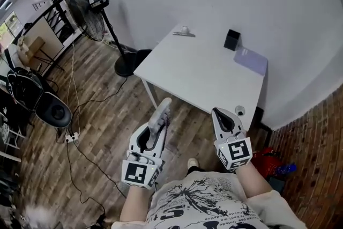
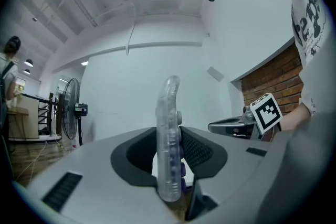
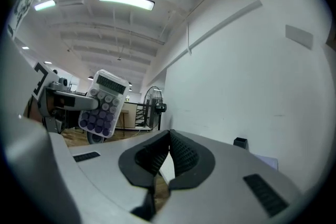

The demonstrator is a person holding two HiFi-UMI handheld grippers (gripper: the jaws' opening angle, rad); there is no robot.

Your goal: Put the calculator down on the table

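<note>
Calculator (image 1: 163,110) clamped edge-on in the left gripper (image 1: 156,128), right gripper (image 1: 220,114) pinched closed on nothing, a person faces the white table (image 1: 193,72), just short of it, the set-down not yet done.

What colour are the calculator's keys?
Mostly purple, some pale grey; the calculator faces the right gripper view.

We see a bright, evenly lit room; ceiling tubes (image 3: 126,1) glare white in both gripper views. Those views bulge and go black at the corners, while the head view is sharp, with soft shadow under the desk (image 1: 198,69).
</note>
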